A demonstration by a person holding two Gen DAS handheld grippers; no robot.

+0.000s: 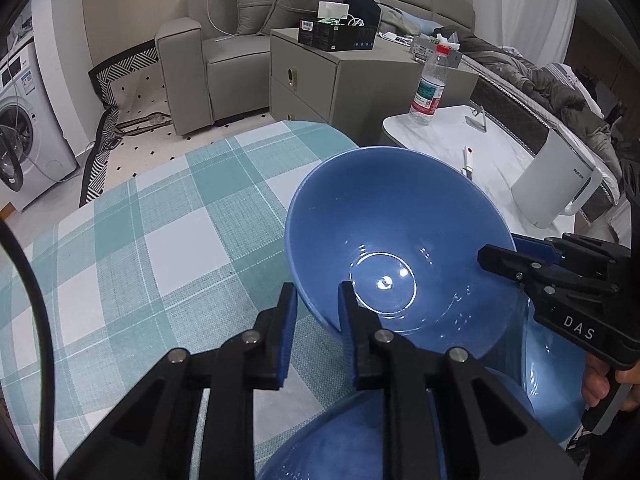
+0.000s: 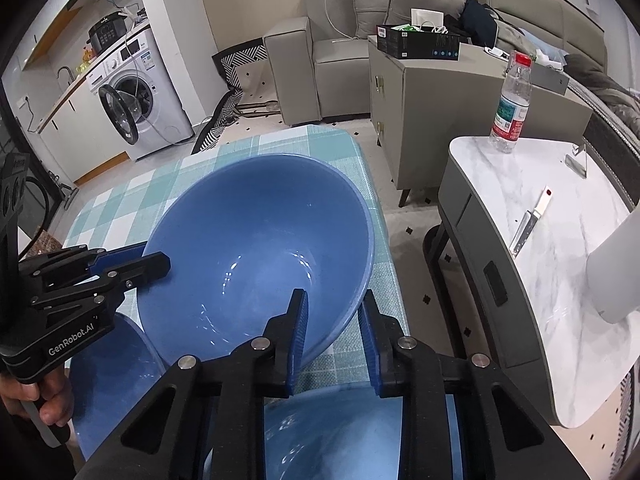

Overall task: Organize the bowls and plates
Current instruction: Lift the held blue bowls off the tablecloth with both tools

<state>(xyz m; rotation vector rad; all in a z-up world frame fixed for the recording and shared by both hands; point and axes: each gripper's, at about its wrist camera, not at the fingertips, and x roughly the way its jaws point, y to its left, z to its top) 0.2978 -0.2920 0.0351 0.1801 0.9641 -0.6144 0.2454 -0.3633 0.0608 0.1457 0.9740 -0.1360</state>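
A large blue bowl (image 1: 400,220) (image 2: 260,220) is held tilted over the checked teal tablecloth (image 1: 160,220) (image 2: 120,200). My left gripper (image 1: 318,312) (image 2: 156,260) is shut on the bowl's rim, one finger inside and one outside. On the opposite side my right gripper (image 2: 334,320) (image 1: 496,260) is shut on the rim the same way. More blue dishes lie beneath the grippers: one (image 1: 352,440) (image 2: 340,432) right under the bowl's near side, and another (image 1: 548,380) (image 2: 108,380) partly hidden by the bowl.
To the right stands a marble-topped side table (image 1: 440,132) (image 2: 560,240) with a water bottle (image 1: 430,84) (image 2: 512,108), a knife (image 1: 467,162) (image 2: 532,220) and a white kettle (image 1: 556,184) (image 2: 616,264). A grey cabinet (image 1: 320,76) and a sofa stand behind it.
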